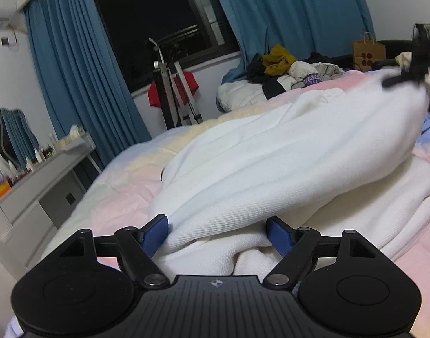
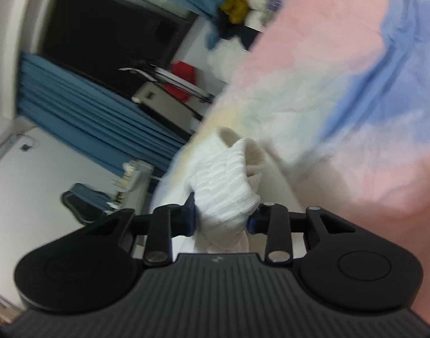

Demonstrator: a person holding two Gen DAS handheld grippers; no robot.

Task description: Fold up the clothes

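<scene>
A white knit sweater (image 1: pixel 285 152) lies stretched across the pastel bedspread (image 1: pixel 116 186). My left gripper (image 1: pixel 217 232) has its blue pads on either side of a bunched fold of the sweater and grips it. My right gripper (image 2: pixel 220 219) is shut on the sweater's ribbed cuff (image 2: pixel 229 180) and holds it above the bed; the view is tilted and blurred. The right gripper also shows in the left wrist view (image 1: pixel 412 64) at the far right, lifting the sweater's other end.
A pile of clothes (image 1: pixel 285 70) and a brown paper bag (image 1: pixel 368 53) sit at the bed's far side. A grey dresser (image 1: pixel 46 180) with bottles stands left. A folded metal rack (image 1: pixel 172 90) stands under the window with blue curtains (image 1: pixel 74 70).
</scene>
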